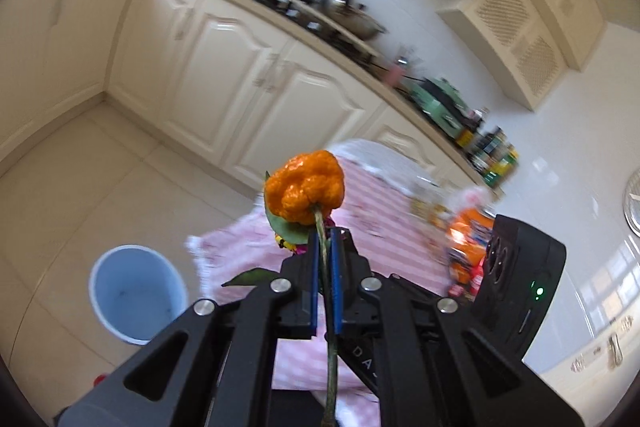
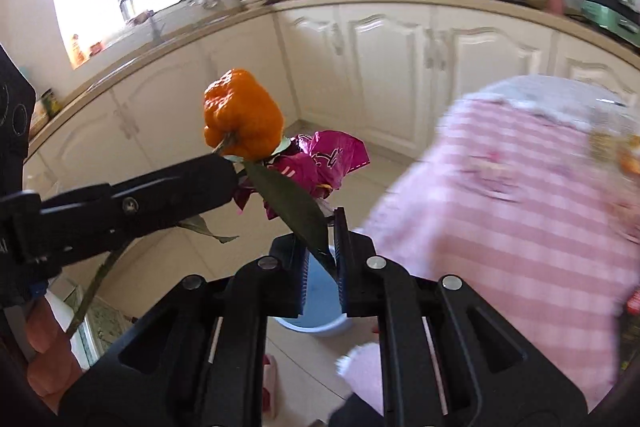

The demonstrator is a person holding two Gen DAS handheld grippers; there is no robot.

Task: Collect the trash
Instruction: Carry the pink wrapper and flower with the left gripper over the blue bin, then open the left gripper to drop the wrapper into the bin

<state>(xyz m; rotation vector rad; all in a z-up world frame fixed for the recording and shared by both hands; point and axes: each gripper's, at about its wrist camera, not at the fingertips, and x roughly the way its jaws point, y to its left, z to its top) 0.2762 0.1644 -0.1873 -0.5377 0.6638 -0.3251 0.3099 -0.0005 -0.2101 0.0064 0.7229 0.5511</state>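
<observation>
Blue bucket (image 2: 320,301) mostly hidden behind gripper fingers; stem (image 1: 331,367) cut off at bottom edge; countertop bottles (image 1: 494,155) blurred

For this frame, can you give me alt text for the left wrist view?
The left hand-held gripper is shut on the green stem of a wrinkled orange fruit with dark leaves, held up in a cream-cabinet kitchen. A light blue plastic bucket stands on the tiled floor lower left; a pink checked cloth lies behind, and the background is motion-blurred.
</observation>
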